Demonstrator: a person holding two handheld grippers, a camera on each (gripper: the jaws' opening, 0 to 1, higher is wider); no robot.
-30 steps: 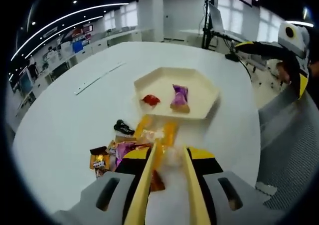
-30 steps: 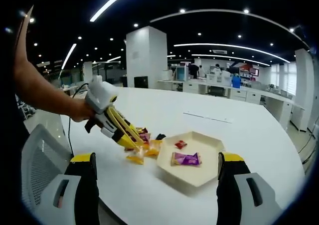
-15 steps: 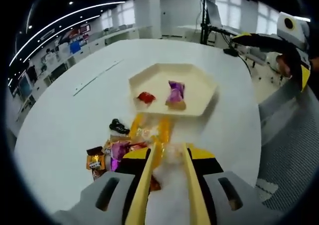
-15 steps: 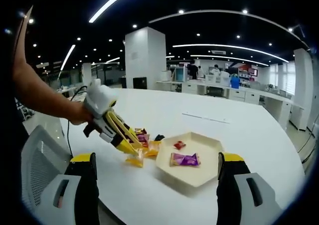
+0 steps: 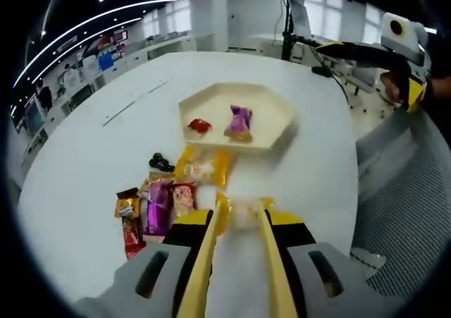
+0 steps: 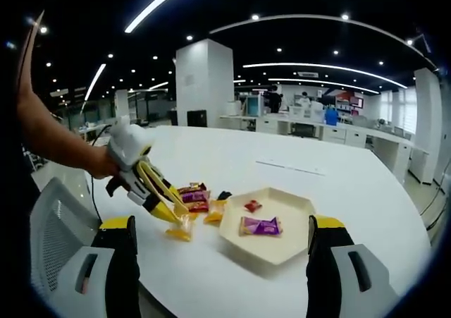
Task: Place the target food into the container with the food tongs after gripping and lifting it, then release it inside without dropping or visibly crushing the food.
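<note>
The left gripper clamps yellow food tongs on a clear-and-yellow snack packet, near the cream hexagonal tray. The right gripper stands wide apart.

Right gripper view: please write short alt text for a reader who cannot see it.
A hand-held left gripper grips yellow tongs that pinch a clear yellow snack packet just above a white table, beside a snack pile and a hexagonal tray.

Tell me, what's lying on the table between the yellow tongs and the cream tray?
In the left gripper view, a yellow-and-clear snack packet lies between the tongs and the tray, just short of its near rim.
</note>
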